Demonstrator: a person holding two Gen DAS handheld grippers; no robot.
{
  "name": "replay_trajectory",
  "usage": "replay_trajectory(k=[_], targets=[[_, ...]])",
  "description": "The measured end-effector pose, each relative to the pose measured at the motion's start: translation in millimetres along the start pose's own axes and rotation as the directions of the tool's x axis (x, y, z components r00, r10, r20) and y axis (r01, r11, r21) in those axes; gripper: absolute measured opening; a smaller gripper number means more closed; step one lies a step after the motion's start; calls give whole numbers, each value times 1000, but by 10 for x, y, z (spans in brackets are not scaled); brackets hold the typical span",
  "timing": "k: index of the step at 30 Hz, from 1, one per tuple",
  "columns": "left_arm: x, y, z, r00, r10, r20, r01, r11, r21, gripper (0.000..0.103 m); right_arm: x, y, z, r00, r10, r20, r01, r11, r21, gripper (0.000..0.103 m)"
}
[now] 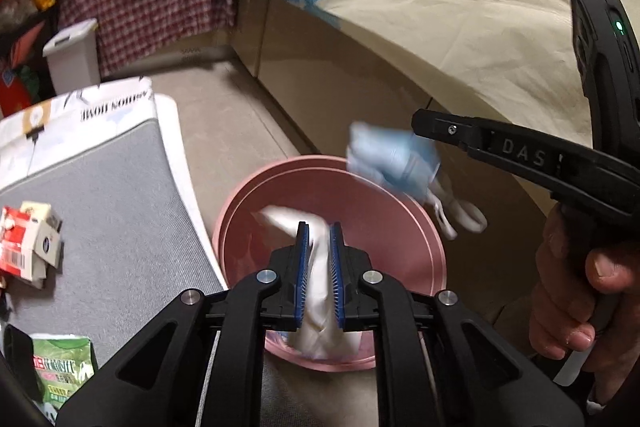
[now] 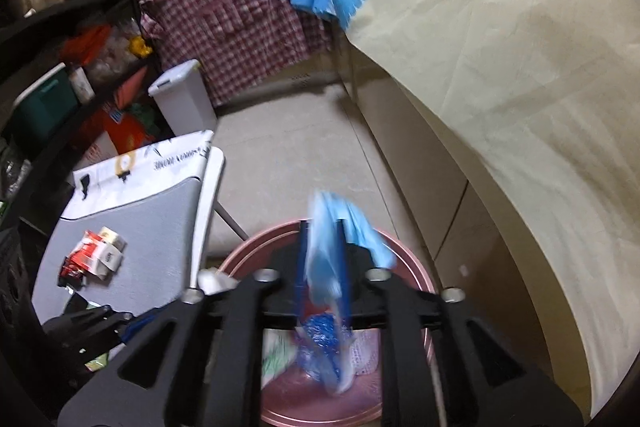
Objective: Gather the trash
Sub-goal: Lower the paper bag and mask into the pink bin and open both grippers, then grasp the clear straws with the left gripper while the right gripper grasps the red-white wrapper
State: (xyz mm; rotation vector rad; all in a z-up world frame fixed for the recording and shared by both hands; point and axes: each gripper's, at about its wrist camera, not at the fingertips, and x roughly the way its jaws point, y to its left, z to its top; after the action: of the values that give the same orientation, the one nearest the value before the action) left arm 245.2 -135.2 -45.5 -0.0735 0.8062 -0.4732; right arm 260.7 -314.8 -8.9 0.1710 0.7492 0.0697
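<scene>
A cluttered room with a beige tiled floor, a cream sheet draped along one side and a pink checked cloth hanging at the back; the landmark is the pink basin (image 1: 332, 263) standing on the floor just beside a grey-topped folding table (image 1: 104, 195).

Both tools hang over that basin. The left gripper (image 1: 319, 275) is clamped nearly closed on a crumpled white tissue (image 1: 288, 219), which sticks out above the basin's bowl. The right gripper (image 2: 322, 267) is pinched tight on a blue face mask (image 2: 344, 223), its white ear loops dangling over the basin's far rim. Below it, other rubbish already lies in the basin, including a blue wrapper (image 2: 320, 343).

This looks like the drop step: both pieces seem carried to the bin and ready for release. Next, each tool likely needs to open over the bowl, then go back to the table.

Left of the basin, on the table, wait a red-and-white carton (image 1: 28, 243) with a barcode and a green packet (image 1: 64, 367) with characters too blurred to read. The right tool's arm reads "DAS"; the print at the table's far end reads roughly "HOME", mirrored.
</scene>
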Motion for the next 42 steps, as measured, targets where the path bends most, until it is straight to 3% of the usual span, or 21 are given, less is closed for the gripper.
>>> replay_trajectory(k=[2, 10, 28, 36, 42], targets=[[-42, 50, -28, 1000, -3, 1, 3, 1000, -18, 11, -13, -22, 4, 1000, 0, 10, 0, 1000, 10, 35], [-415, 151, -96, 999, 45, 29, -45, 999, -4, 11, -110, 19, -13, 999, 16, 30, -17, 1000, 6, 35], [-1769, 625, -294, 978, 169, 121, -159, 983, -87, 11, -880, 467, -236, 982, 133, 134, -119, 987, -103, 35], [-2504, 1174, -483, 947, 284, 149, -267, 955, -127, 11, -1045, 844, -393, 960, 245, 138, -230, 966, -115, 33], [-2642, 1646, -723, 918, 364, 158, -325, 918, -228, 11, -1001, 1301, -563, 932, 341, 120, -326, 937, -128, 22]])
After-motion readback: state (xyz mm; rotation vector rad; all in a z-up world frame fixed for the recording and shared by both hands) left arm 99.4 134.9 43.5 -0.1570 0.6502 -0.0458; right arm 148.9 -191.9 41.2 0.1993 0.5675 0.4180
